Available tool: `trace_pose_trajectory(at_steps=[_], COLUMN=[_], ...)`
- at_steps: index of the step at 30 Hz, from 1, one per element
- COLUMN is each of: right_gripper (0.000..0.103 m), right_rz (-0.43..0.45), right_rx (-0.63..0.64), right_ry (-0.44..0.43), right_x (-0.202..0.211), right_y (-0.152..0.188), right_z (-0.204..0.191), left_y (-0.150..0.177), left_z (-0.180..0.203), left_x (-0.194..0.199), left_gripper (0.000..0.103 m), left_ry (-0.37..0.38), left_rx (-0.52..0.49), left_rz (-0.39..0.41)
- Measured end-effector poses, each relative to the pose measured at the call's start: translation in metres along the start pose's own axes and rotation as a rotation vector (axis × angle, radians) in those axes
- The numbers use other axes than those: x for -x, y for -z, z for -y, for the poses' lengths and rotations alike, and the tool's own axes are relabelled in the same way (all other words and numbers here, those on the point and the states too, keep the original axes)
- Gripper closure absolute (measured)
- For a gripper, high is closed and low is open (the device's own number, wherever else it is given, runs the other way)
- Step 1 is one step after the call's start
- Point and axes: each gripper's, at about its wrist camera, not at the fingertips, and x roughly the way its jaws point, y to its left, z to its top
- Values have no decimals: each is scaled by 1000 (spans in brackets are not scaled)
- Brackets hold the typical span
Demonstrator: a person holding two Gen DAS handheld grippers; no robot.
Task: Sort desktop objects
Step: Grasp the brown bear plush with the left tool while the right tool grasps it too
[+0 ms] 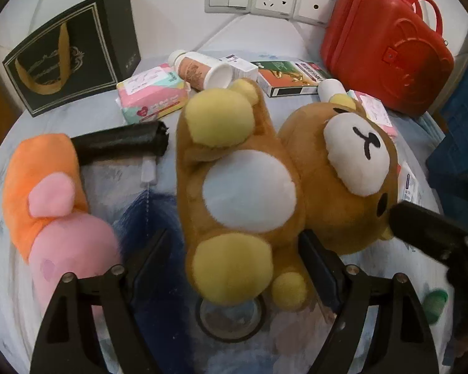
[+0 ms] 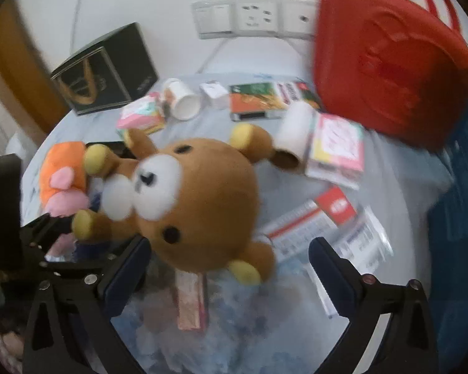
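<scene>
Containers: a red moulded plastic carry case with twin loop handles (image 1: 387,50) stands closed at the far right corner of the bench (image 1: 3,218); contents cannot be seen. A black paper gift bag with gold ribbon handle and gold border (image 1: 75,50) stands at the far left corner, its mouth out of sight. A brown-labelled plastic bottle with a white cap (image 1: 199,70) lies on its side near the far edge, beside a pastel soft tissue pack (image 1: 153,93) and an orange-and-green printed carton (image 1: 288,76).

Materials: the bench surface is pale blue-grey with a mottled, cloth-like look. A black, crinkled foil-like roll (image 1: 121,138) lies left of centre. An orange and pink soft plush toy (image 1: 46,193) lies at the left edge.

Task item: a brown plush bear with yellow paw pads, white belly patch and white muzzle (image 1: 243,187) lies on its back at the centre of the bench, head to the right in the left wrist view.

Left gripper (image 1: 231,260): jaws stand wide, either side of the bear's lower body; pad contact not evident. Right gripper (image 2: 231,275): jaws wide, the bear's head just above and between them, not pressed. That view is blurred.
</scene>
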Motion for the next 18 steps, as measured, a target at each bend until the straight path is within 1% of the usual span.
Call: trace_pose_trajectory(at_steps=[3, 5, 6, 8, 10, 13, 14, 15, 16, 17, 18], right_gripper=[1, 1, 0, 0, 0, 0, 0, 1, 4, 10, 11], right_rz=[-31, -55, -73, -122, -129, -101, -96, -95, -92, -88, -82], right_rx=[-1, 0, 6, 17, -15, -5, 0, 7, 16, 24, 29], right_ry=[5, -7, 0, 17, -9, -15, -20, -24, -33, -33, -30], right_x=[-17, -28, -37, -58, -68, -70, -71, -72, -72, -69, -66], right_y=[-12, -15, -18, -20, -22, -25, -25, -26, -26, -24, -23], right_z=[-6, -8, -9, -11, -6, -4, -3, -2, -3, -4, -5], left_y=[-5, -10, -11, -15, -18, -24, -24, -23, -23, -22, -21], left_z=[0, -1, -1, 0, 0, -2, -2, -1, 0, 2, 3], left_x=[-4, -10, -12, -20, -27, -31, -32, -33, -33, -32, -30], left_gripper=[20, 18, 14, 12, 12, 12, 12, 20, 21, 22, 23], left_ry=[16, 30, 34, 40, 42, 64, 68, 77, 77, 67, 67], left_rx=[-11, -21, -24, -34, -38, -41, -48, -56, -64, -71, -72], left_rz=[-1, -7, -11, -24, -24, -14, -10, -6, -3, 6, 12])
